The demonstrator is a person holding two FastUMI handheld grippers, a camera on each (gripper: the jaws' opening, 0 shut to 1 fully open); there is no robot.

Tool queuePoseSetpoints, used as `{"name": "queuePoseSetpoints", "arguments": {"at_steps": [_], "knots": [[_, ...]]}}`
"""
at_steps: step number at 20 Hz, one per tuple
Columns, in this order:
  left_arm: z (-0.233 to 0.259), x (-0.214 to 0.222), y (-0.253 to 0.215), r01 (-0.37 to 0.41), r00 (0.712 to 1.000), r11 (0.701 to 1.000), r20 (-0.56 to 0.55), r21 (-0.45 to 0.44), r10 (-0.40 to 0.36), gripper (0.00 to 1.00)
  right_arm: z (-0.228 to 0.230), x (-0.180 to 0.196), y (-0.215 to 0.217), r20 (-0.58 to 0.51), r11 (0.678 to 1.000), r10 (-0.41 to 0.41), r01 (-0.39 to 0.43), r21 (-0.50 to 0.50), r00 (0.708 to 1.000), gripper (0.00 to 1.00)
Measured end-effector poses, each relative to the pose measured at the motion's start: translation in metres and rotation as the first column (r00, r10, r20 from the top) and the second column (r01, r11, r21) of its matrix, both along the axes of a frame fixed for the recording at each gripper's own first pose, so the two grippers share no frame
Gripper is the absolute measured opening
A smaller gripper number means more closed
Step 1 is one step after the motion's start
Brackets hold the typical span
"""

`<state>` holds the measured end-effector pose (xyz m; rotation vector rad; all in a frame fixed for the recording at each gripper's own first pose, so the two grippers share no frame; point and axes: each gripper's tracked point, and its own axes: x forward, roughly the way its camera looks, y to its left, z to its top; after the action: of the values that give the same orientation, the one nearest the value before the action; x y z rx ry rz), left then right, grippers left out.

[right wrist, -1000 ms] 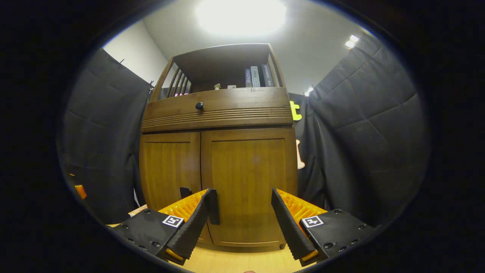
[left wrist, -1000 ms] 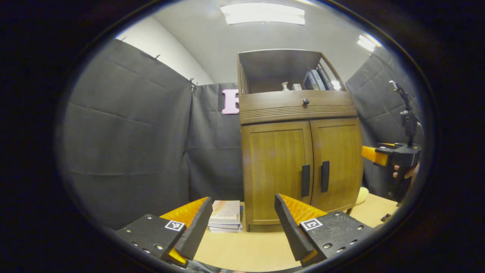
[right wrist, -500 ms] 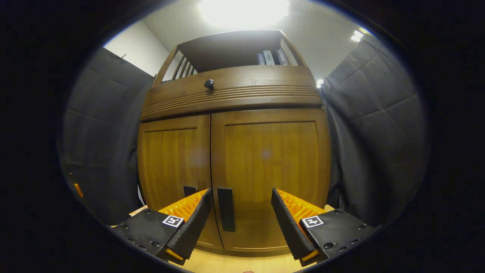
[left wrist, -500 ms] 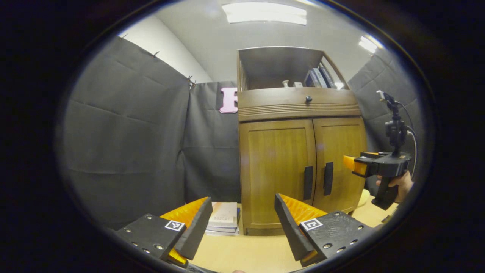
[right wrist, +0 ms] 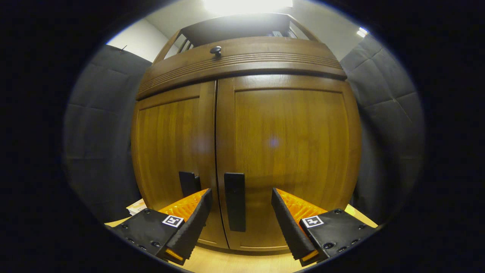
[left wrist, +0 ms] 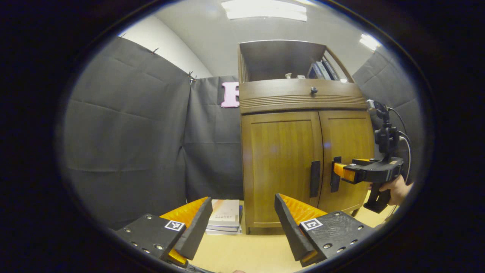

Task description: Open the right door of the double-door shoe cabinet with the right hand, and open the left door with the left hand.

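Observation:
A wooden shoe cabinet (left wrist: 303, 125) stands on a light wooden table, both doors closed. The left door (left wrist: 280, 167) and right door (left wrist: 346, 151) each carry a dark vertical handle near the middle seam. In the right gripper view the right door's handle (right wrist: 235, 201) stands between the open fingers of my right gripper (right wrist: 240, 216), close ahead and untouched. The left door's handle (right wrist: 188, 184) sits just left of it. My left gripper (left wrist: 242, 223) hangs open, well back from the cabinet. In the left gripper view the right gripper (left wrist: 339, 170), held by a hand (left wrist: 396, 187), reaches the right door's handle (left wrist: 335, 174).
A stack of books (left wrist: 224, 217) lies on the table (left wrist: 242, 250) left of the cabinet's foot. Above the doors is a drawer with a round knob (left wrist: 313, 90) and an open shelf holding books (left wrist: 322, 70). Black cloth walls close in on both sides.
The right gripper has moved forward to the cabinet, so the right door's handle now stands between its fingers. The left gripper has drifted slightly closer. Both doors stay closed.

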<state>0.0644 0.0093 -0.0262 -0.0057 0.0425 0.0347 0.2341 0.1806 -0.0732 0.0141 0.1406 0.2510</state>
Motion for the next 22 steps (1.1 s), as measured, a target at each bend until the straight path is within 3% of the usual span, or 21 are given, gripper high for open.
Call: {"name": "queuePoseSetpoints", "arguments": {"at_steps": [4,6,8,10,14,20,22], "knots": [[-0.004,0.0,0.005,-0.014,1.0,1.0,-0.016,0.005,0.014,0.95,-0.019,0.014,0.011,-0.038,1.0,0.005,-0.005,0.005,0.999,0.96],[-0.008,0.001,0.008,-0.024,0.999,1.0,-0.028,0.011,0.024,0.95,-0.025,0.02,0.019,-0.056,1.0,0.013,-0.013,0.007,0.998,0.84],[-0.01,0.001,0.013,-0.035,0.999,0.999,-0.036,0.019,0.035,0.95,-0.028,0.026,0.024,-0.072,1.0,0.022,-0.021,0.013,0.997,0.81],[-0.009,-0.001,0.016,-0.04,0.999,0.999,-0.033,0.024,0.04,0.95,-0.03,0.036,0.021,-0.073,1.0,-0.027,0.027,0.003,0.997,0.58],[-0.004,-0.009,0.021,-0.048,0.998,0.998,-0.028,0.027,0.049,0.95,-0.029,0.034,0.021,-0.063,0.999,-0.029,0.028,-0.017,0.998,0.13],[0.012,-0.032,0.019,-0.048,0.999,0.999,0.001,0.021,0.048,0.95,-0.027,0.014,0.017,-0.088,1.0,0.0,0.0,-0.002,0.996,0.16],[0.02,-0.041,0.017,-0.041,0.999,0.999,0.015,0.023,0.041,0.95,-0.026,0.004,0.014,-0.092,1.0,0.018,-0.018,0.007,0.996,0.13]]}}
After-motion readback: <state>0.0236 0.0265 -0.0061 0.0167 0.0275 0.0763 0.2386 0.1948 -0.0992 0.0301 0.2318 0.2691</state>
